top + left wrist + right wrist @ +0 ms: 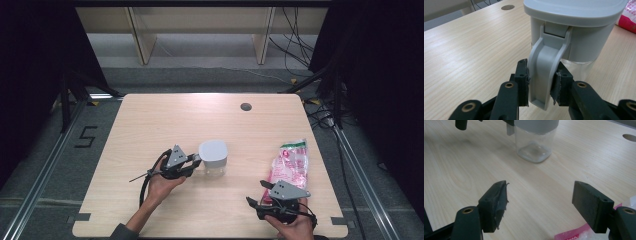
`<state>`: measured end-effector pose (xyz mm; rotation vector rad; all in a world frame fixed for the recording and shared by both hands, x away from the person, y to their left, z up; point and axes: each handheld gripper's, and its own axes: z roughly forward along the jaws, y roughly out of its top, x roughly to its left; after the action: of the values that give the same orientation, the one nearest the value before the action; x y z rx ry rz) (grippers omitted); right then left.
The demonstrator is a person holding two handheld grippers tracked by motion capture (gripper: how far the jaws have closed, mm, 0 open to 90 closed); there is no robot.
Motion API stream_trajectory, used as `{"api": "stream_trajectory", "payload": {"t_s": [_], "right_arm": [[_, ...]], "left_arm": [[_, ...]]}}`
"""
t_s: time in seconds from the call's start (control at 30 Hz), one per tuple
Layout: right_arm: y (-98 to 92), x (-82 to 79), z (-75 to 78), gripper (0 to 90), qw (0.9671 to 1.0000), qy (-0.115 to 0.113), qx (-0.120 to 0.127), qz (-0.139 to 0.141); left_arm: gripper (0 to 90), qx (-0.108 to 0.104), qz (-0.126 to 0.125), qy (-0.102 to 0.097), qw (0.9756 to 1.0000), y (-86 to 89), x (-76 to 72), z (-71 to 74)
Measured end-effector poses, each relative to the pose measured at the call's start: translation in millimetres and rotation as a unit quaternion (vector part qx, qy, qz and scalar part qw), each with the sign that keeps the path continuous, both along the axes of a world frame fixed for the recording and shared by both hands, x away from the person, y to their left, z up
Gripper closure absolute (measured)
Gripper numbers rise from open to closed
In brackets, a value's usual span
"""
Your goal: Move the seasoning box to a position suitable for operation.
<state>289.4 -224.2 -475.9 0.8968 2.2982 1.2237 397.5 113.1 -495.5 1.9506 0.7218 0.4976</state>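
A clear container with a grey lid (213, 156) stands near the middle of the table. Its grey latch clip (546, 75) hangs down the side facing my left gripper (540, 85), whose two pads press on that clip from both sides. In the high view my left gripper (194, 163) lies just left of the container. The clear base of the container (535, 147) also appears at the top of the right gripper view. My right gripper (540, 202) stands wide open above bare wood, at the table's front right (257, 197).
A pink and clear plastic bag (290, 162) lies at the right of the table, and its corner (576, 233) reaches under my right gripper. A round cable hole (245, 106) sits at the far side. The table edge (210, 234) is close to both hands.
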Motion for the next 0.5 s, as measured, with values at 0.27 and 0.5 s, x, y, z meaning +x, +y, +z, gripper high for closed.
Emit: {"api": "stream_trajectory", "payload": {"t_s": [0.27, 0.5], "right_arm": [[-0.2, -1.5, -0.5, 29.1, 1.0000, 0.004, 0.004, -0.007], [-2.9, 1.2, -1.2, 29.0, 0.9999, -0.012, -0.001, -0.001]], "left_arm": [[69.1, -0.001, -0.026, -0.002, 0.9997, -7.6, 3.1, -0.4], [69.1, 0.000, -0.038, -0.008, 0.9993, -8.1, 8.1, -0.3]]}}
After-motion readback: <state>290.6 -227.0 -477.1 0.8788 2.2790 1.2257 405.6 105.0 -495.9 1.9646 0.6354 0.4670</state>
